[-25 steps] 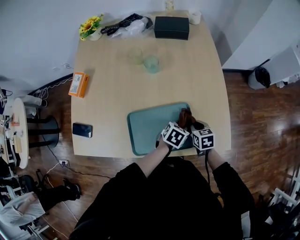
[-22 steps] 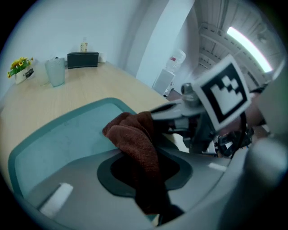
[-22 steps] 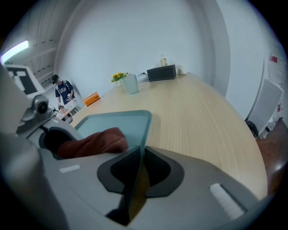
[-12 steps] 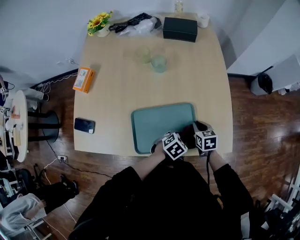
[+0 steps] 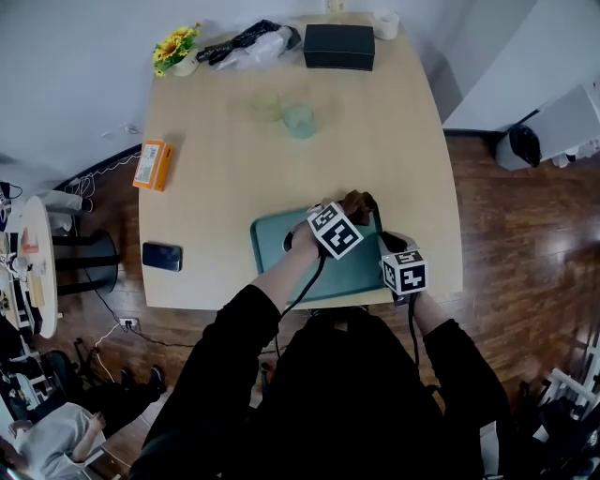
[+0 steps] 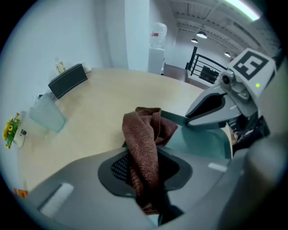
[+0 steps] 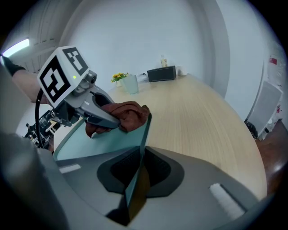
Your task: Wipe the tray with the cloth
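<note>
The teal tray (image 5: 274, 249) lies near the table's front edge. A brown cloth (image 5: 356, 202) rests at the tray's far right corner, and my left gripper (image 5: 358, 210) is shut on it. In the left gripper view the cloth (image 6: 144, 137) hangs bunched between the left gripper's (image 6: 145, 173) pads, over the tray (image 6: 200, 144). My right gripper (image 5: 385, 247) is shut on the tray's right rim. The right gripper view shows that rim (image 7: 143, 134) running edge-on into the right gripper's (image 7: 136, 174) jaws, with the cloth (image 7: 128, 113) beyond.
Two glass cups (image 5: 300, 120) stand in the table's far middle. A black box (image 5: 338, 47), a white cup (image 5: 385, 23), a black and clear bundle (image 5: 248, 44) and a flower pot (image 5: 180, 54) line the far edge. An orange box (image 5: 150, 166) and a phone (image 5: 162, 256) lie at left.
The left gripper drew the cloth to the tray's near edge, then pushed it out to the far right corner. The right gripper kept its hold on the tray's rim.
</note>
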Motion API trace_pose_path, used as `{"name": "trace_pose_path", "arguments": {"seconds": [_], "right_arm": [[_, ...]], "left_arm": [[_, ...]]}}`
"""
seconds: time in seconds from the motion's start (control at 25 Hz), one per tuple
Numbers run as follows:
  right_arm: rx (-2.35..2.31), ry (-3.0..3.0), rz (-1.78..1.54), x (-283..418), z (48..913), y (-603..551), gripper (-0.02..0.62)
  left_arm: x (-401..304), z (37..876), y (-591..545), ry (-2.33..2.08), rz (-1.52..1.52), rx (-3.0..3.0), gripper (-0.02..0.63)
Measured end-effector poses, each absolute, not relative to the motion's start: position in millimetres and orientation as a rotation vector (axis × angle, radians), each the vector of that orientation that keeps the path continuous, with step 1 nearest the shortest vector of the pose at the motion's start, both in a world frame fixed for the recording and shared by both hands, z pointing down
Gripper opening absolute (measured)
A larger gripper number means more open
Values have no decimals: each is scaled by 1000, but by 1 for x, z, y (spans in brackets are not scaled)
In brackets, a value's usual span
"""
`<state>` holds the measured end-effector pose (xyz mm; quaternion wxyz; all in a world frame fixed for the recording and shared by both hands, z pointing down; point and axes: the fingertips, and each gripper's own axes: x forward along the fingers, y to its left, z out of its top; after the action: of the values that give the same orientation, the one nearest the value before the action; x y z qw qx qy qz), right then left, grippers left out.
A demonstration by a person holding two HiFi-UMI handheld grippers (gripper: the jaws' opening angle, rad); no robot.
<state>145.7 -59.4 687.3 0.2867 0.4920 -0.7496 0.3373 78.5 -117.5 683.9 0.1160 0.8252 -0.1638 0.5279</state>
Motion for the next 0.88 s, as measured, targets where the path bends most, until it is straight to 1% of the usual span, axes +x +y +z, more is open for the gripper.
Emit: {"name": "trace_pose_path", "arguments": {"seconds": [0.4,0.52,0.68,0.88], "right_arm": [[1316,-2001,901,149,688,-59,35],[1322,-1999,893,149,688,-59,35],[1326,-1998,886,149,688,-60,35],[1321,-2000,891,146,687,-59,35]], "left_arm": [[78,685,42,-164,1585,2526,72],[71,688,65,-137,1579,2544,73],[64,689,56,-128,1591,2553,74],[31,690,-27,-310,1692,2549,74]]}}
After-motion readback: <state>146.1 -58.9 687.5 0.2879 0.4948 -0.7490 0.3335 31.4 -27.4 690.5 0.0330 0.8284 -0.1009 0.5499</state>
